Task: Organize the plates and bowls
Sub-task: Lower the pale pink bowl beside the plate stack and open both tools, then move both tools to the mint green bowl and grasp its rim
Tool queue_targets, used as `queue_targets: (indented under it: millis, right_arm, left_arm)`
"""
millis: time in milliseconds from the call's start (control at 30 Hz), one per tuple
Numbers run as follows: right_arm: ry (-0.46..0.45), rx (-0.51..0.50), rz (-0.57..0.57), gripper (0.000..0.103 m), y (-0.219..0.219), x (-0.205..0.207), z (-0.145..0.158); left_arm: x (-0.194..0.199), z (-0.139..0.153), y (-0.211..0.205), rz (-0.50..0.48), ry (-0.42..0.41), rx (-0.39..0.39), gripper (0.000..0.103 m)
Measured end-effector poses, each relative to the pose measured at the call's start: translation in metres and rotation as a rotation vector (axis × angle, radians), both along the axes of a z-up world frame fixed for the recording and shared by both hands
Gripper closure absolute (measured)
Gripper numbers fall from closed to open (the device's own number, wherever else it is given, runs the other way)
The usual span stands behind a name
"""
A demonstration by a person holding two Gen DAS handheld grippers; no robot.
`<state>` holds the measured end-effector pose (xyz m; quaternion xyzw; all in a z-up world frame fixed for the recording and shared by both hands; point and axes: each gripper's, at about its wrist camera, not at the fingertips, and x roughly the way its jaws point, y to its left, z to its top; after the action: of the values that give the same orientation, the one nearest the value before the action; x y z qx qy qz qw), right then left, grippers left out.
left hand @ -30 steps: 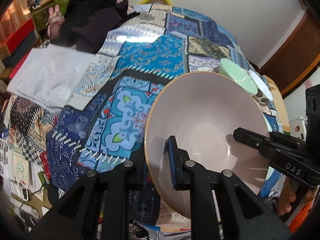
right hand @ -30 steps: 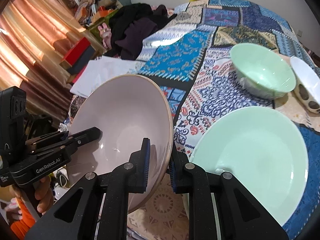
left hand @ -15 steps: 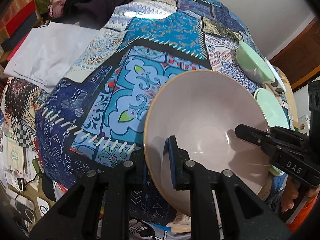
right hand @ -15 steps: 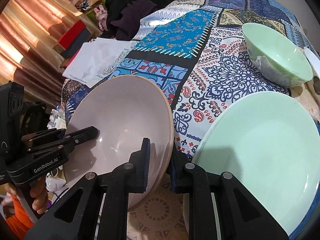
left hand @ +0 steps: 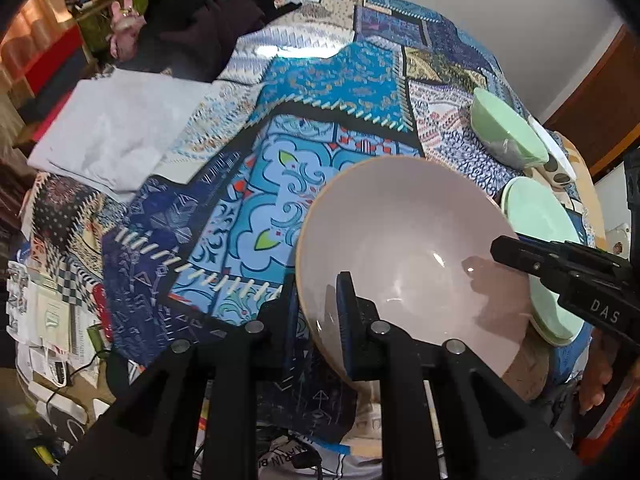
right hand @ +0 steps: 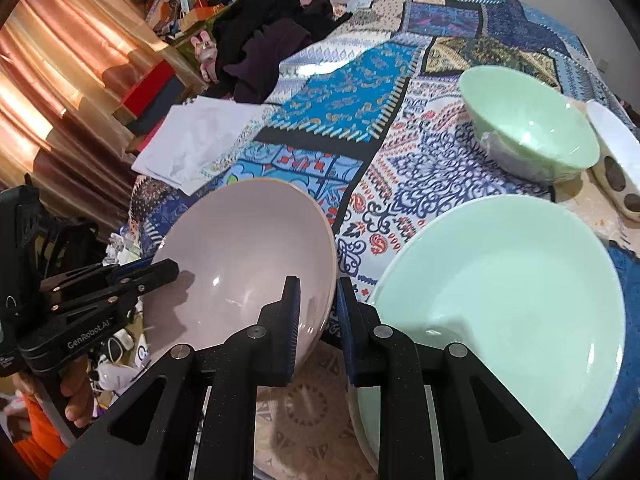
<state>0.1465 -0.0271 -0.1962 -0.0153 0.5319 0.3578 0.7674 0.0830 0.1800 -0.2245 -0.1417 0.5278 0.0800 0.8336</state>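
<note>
Both grippers hold a pale pink bowl tilted over the table's near edge. My left gripper is shut on its left rim, one pad inside and one outside. My right gripper is shut on the opposite rim of the pink bowl. Right of it, a large mint green plate lies flat on the table. Behind the plate stands a green bowl, with a white spotted dish at its right. In the left wrist view the right gripper reaches in from the right.
A patchwork cloth covers the table. A folded white cloth lies at the left edge and dark clothes are piled at the far left. Papers and cables litter the floor below. Curtains hang on the left.
The pink bowl stays in both grips. The left wrist view tipped down towards the table and then back up a little; the plate and green bowl keep their places.
</note>
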Motion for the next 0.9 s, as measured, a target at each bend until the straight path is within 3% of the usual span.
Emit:
queue_targets:
  millis: [200,367,500,567,633,767,900]
  right_arm:
    - [-0.066,0.053,-0.028,0.082,-0.020,0.001,0.028]
    - [-0.128,0.083,-0.073,0.074,-0.042,0.005,0.051]
    - [-0.185,0.098,-0.132,0.069,-0.065,0.014,0.068]
    - [-0.207,0.100,-0.156,0.064,-0.074,0.018,0.074]
    - [-0.228,0.107,-0.185,0.061,-0.086,0.023,0.080]
    - [-0.263,0.101,-0.241,0.050,-0.106,0.036,0.085]
    - [-0.264,0.093,-0.287,0.050,-0.124,0.053,0.082]
  left_arm:
    - [0.000,0.027,-0.005,0.003,-0.051,0.021,0.086]
    - [0.006,0.052,-0.018,-0.022,-0.102,0.051,0.083]
    - [0.018,0.072,-0.035,-0.056,-0.152,0.070,0.071]
    - [0.024,0.080,-0.042,-0.071,-0.173,0.077,0.060]
    - [0.032,0.088,-0.050,-0.079,-0.198,0.090,0.042]
    - [0.055,0.099,-0.067,-0.109,-0.226,0.109,0.036]
    - [0.083,0.100,-0.079,-0.129,-0.219,0.095,0.032]
